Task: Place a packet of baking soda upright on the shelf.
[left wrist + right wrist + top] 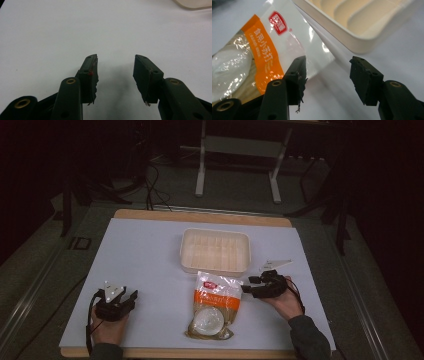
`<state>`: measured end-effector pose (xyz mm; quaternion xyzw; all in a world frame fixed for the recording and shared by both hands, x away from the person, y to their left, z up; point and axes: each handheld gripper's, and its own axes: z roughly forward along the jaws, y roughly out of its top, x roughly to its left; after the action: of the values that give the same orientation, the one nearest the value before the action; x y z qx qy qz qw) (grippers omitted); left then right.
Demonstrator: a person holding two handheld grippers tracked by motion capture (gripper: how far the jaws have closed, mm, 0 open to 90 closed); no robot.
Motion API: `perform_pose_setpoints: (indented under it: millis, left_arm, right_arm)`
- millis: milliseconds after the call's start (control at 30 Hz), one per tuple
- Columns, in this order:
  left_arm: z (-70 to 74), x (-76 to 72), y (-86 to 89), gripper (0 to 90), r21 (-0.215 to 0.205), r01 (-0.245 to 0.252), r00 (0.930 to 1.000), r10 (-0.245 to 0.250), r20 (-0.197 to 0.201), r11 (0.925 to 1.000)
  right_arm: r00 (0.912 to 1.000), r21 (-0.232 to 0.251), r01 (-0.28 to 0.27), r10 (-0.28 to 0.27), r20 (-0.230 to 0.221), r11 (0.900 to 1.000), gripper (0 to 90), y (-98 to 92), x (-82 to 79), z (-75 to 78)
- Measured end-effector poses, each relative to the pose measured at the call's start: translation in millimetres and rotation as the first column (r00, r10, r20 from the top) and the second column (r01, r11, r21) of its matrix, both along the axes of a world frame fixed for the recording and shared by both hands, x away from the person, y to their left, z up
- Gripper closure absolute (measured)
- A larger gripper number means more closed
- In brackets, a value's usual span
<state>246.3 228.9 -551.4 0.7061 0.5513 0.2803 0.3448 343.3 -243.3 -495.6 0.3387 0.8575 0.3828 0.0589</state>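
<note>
A clear plastic bag (215, 305) with an orange-and-white label and a red logo lies flat on the white table cover, holding something round and pale. In the right gripper view the bag (262, 50) lies just left of my jaws, its white top corner reaching behind the left jaw. My right gripper (248, 284) (327, 61) hovers at that corner, open, with nothing between its pads. A cream plastic tray (215, 269) (352, 42) with shallow ribs stands just beyond the bag. My left gripper (117, 293) (115, 60) rests at the front left, open over bare cover.
The white cover (145, 260) spans a wooden table whose front edge runs near my forearms. A corner of the tray (192, 3) shows at the top right of the left gripper view. Beyond the table are dark floor, cables and a grey stand (240, 145).
</note>
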Motion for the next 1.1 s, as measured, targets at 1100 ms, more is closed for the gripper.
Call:
perform_pose_setpoints:
  millis: [1100]
  left_arm:
    - [-0.4,1.1,-3.4,53.1,0.031,0.008,0.9999,-0.007,-0.013,0.9995]
  right_arm:
    - [0.9611,0.001,-0.200,0.196,-0.194,0.980,68.3,33.0,40.0,-2.3]
